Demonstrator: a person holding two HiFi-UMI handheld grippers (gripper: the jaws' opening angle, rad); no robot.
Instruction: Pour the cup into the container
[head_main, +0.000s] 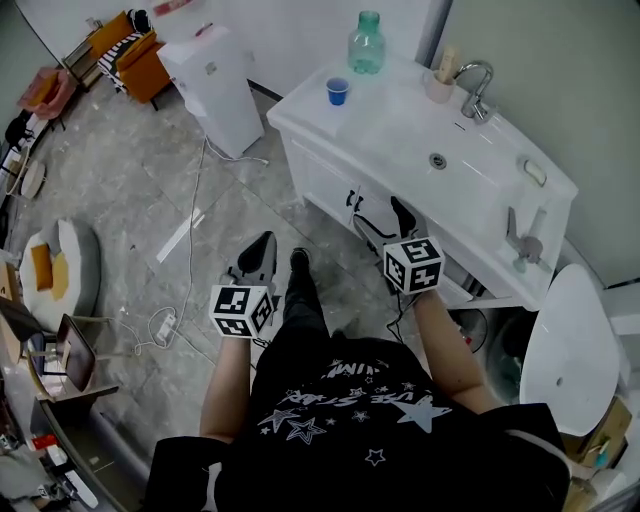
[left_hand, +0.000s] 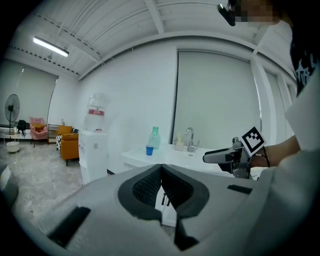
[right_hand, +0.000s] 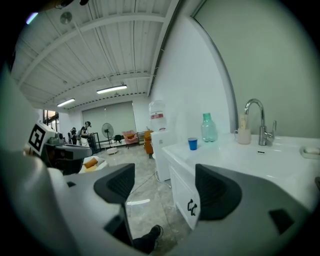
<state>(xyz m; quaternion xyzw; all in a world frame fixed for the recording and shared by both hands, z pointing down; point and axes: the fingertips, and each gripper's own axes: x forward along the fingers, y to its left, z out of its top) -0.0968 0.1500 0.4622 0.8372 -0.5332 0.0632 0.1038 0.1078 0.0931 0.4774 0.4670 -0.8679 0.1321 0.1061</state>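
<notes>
A small blue cup (head_main: 338, 91) stands at the far left end of the white vanity top (head_main: 390, 120), with a green plastic bottle (head_main: 367, 43) just behind it. The same cup (right_hand: 193, 143) and bottle (right_hand: 209, 128) show far ahead in the right gripper view, and the cup (left_hand: 149, 149) in the left gripper view. My left gripper (head_main: 263, 243) hangs over the floor in front of the vanity, pads pressed together on nothing. My right gripper (head_main: 399, 207) is at the vanity's front edge, jaws wide apart and empty.
A sink basin (head_main: 440, 160) with a chrome faucet (head_main: 477, 90) and a beige tumbler (head_main: 438, 85) takes up the right of the vanity. A white water dispenser (head_main: 215, 85) stands to the left. Cables and a power strip (head_main: 162, 325) lie on the floor.
</notes>
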